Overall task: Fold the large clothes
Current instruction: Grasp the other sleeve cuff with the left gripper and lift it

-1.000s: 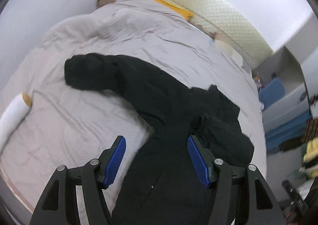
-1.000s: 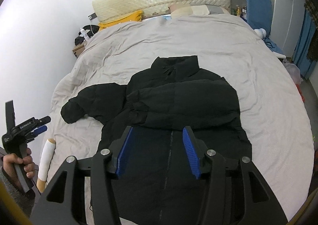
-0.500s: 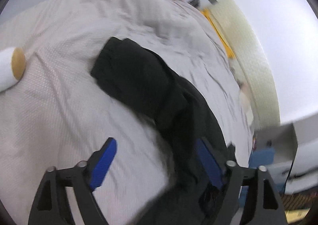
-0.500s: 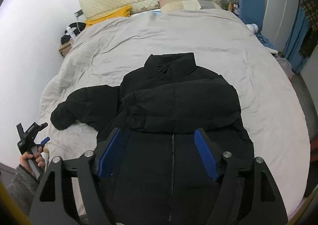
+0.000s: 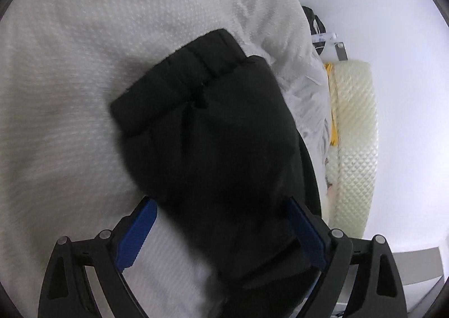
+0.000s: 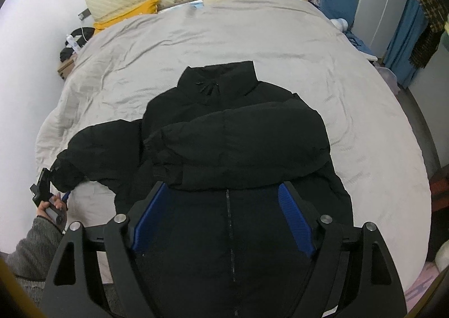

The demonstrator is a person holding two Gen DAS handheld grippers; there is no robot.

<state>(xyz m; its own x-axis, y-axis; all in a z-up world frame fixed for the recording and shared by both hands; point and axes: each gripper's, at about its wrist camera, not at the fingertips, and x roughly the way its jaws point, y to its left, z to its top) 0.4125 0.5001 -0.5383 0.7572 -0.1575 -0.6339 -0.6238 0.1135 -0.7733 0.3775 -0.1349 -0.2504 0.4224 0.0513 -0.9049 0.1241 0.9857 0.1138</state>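
Across a wide bed with a pale grey quilted cover (image 6: 252,37) lies a soft, bulky black padded jacket (image 6: 238,135), best pinched at its outstretched sleeve cuff (image 5: 179,87), which the left gripper (image 5: 221,229) straddles with jaws spread, the right gripper (image 6: 221,217) likewise agape over the hem.

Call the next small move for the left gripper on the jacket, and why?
Probably close the left gripper on the outstretched sleeve. Its blue fingers stand open on either side of the sleeve, just behind the cuff, gripping nothing yet. In the right wrist view the other sleeve is already folded across the jacket chest while this one lies out on the bed cover, so it seems next to fold.
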